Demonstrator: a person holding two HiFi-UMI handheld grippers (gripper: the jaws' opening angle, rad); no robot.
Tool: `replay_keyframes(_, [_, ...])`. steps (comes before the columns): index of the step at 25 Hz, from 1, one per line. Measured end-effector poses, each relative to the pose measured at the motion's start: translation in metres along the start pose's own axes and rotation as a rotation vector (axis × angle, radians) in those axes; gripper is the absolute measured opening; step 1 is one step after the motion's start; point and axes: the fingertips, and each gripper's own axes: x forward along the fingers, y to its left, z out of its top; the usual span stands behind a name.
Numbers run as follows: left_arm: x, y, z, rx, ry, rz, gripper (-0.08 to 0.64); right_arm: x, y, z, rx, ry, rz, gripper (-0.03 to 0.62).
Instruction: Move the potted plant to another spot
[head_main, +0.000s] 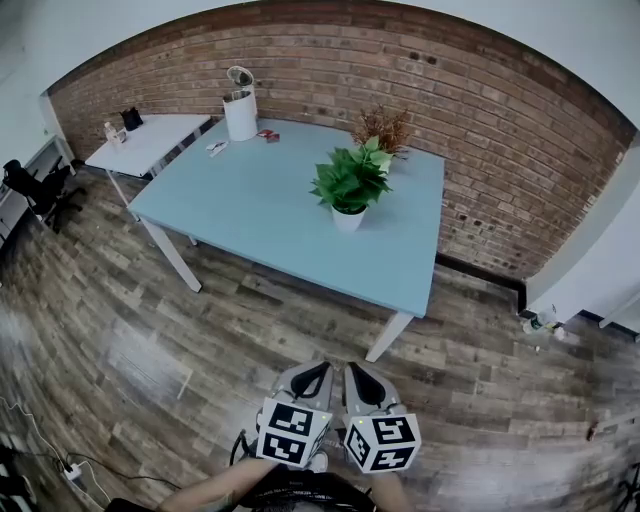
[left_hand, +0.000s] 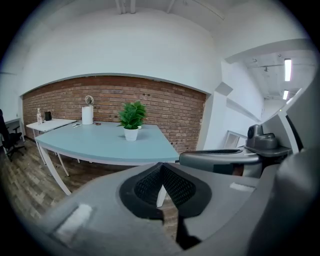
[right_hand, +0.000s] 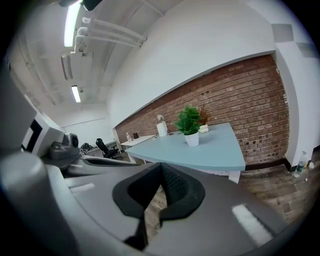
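head view: square markers (head_main: 293, 432) on gripper cubes (head_main: 383, 443)

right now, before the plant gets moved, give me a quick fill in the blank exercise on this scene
1. The potted plant sits in a ___ pot on the light blue table.
2. The wall behind the table is made of ___.
3. The left gripper and the right gripper are held over the floor short of the table, both with jaws ___ and nothing between them.

Missing words: white; brick; shut
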Motion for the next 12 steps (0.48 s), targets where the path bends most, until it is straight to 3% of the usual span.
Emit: replay_keyframes(12, [0.058,0.034,0.011,-0.013,0.023,-0.043,0.0,0.059,-0.026,0.008,-0.007,0.029,-0.034,0.005])
